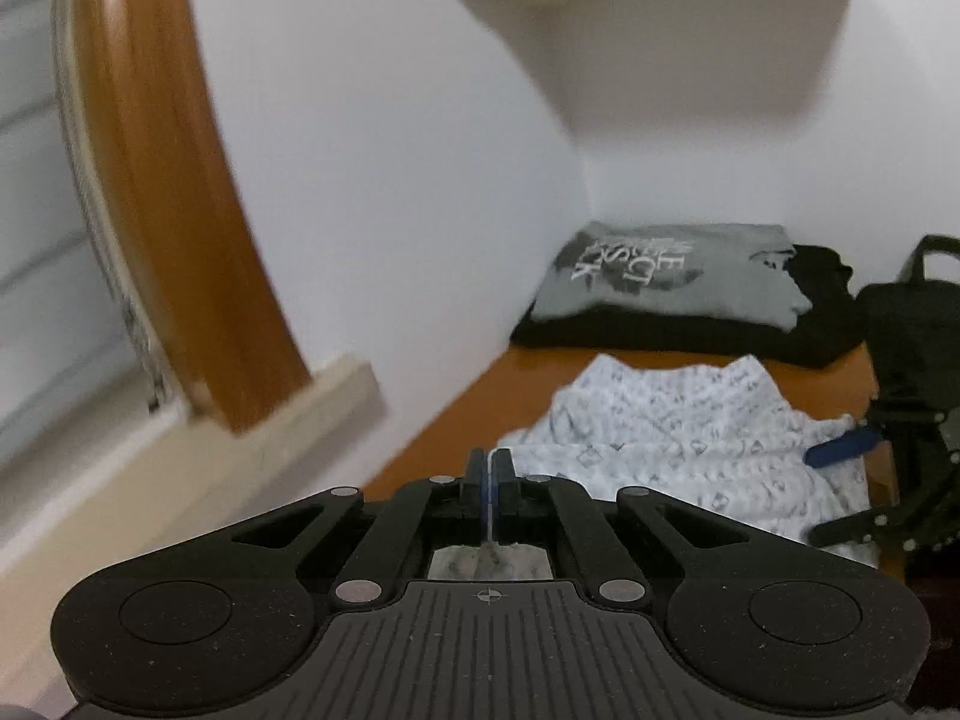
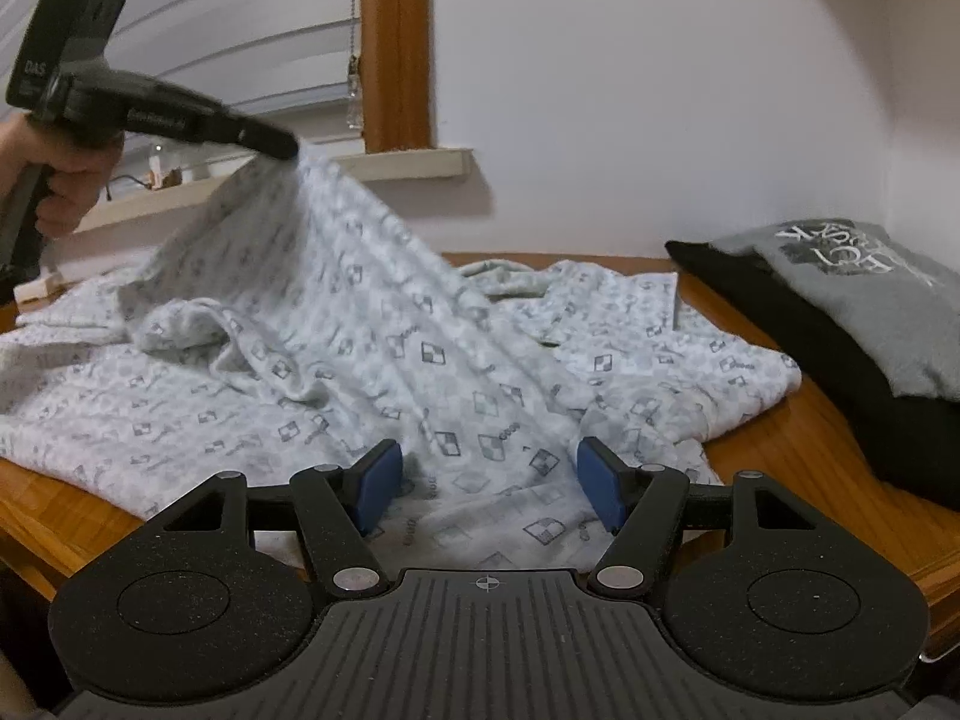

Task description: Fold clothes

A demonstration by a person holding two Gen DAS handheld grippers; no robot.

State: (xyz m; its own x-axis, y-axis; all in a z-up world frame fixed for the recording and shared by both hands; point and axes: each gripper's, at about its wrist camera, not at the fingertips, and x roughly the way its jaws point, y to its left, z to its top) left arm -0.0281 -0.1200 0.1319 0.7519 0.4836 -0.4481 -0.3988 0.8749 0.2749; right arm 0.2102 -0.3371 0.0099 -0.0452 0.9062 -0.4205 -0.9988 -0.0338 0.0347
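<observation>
One corner of patterned shirt (image 2: 384, 360) pinched in my left gripper (image 2: 273, 147), lifted off bench (image 2: 798, 450); right gripper (image 2: 489, 489) spread, empty. Risk: thin pinch slips, fold collapses.

1. Patterned shirt (image 2: 372, 360) covers most of the wooden table (image 2: 798, 450); its raised corner, pinched by the left gripper (image 2: 282, 147), tents up and blocks the left side.
2. Bare strip between shirt and folded stack (image 2: 840, 312) is passable.
3. Wall (image 2: 630, 90) and windowsill (image 2: 408, 165) close the back.
4. Right gripper (image 2: 489, 483), jaws apart, hovers over the near hem.
</observation>
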